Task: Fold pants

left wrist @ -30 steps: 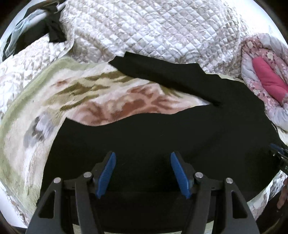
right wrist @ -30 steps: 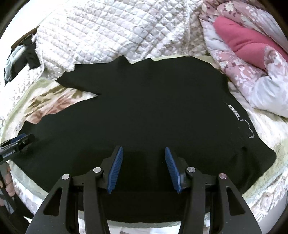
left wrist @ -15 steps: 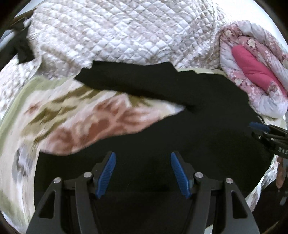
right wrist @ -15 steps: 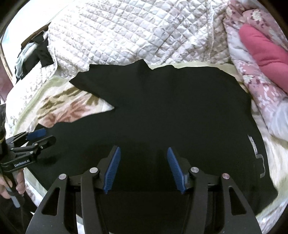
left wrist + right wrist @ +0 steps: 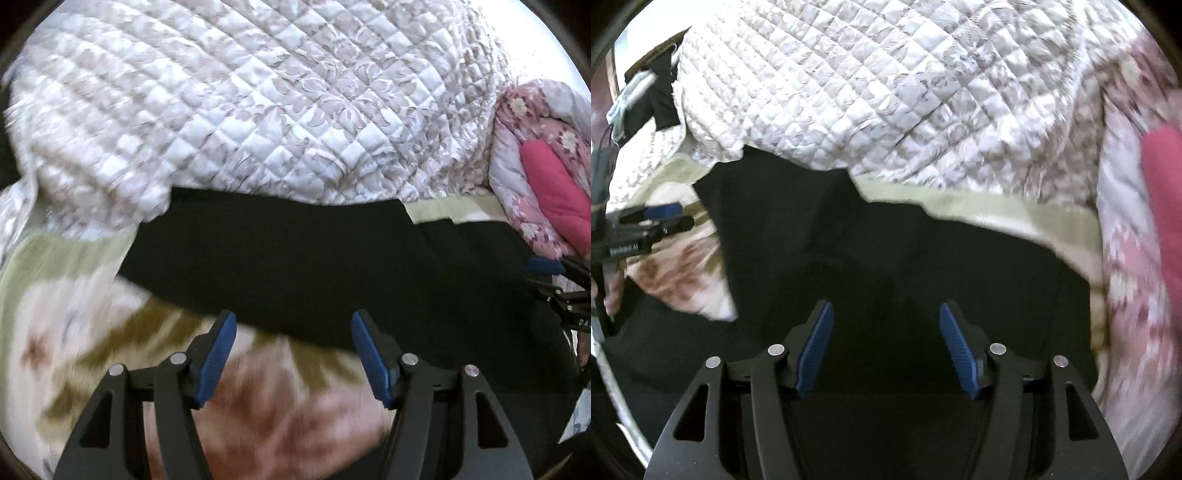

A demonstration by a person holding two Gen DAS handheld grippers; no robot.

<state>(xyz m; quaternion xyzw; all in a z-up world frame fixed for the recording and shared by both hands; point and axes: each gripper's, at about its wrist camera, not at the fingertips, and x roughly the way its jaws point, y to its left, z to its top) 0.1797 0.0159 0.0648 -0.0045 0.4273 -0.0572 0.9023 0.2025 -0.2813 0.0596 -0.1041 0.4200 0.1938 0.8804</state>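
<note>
Your left tool [image 5: 291, 332] is spread wide and grips nothing; its blue pads [image 5: 221, 349] hang over the floral blanket [image 5: 74, 332], with the edge of the black pants [image 5: 314, 258] just ahead of the tips. Contact with the fabric: can't tell, view is blurred. Your right tool [image 5: 886, 325] is also wide apart and empty, pads over the pants [image 5: 923, 258]. Each tool shows at the edge of the other's view: right one [image 5: 554, 280], left one [image 5: 653, 218]. One pair of pants, spread flat on the bed, far edge tucked against one white quilted cover [image 5: 258, 110]. One rolled pink floral quilt [image 5: 546, 184] sits at the right, beside the pants. Two tools, both released.
</note>
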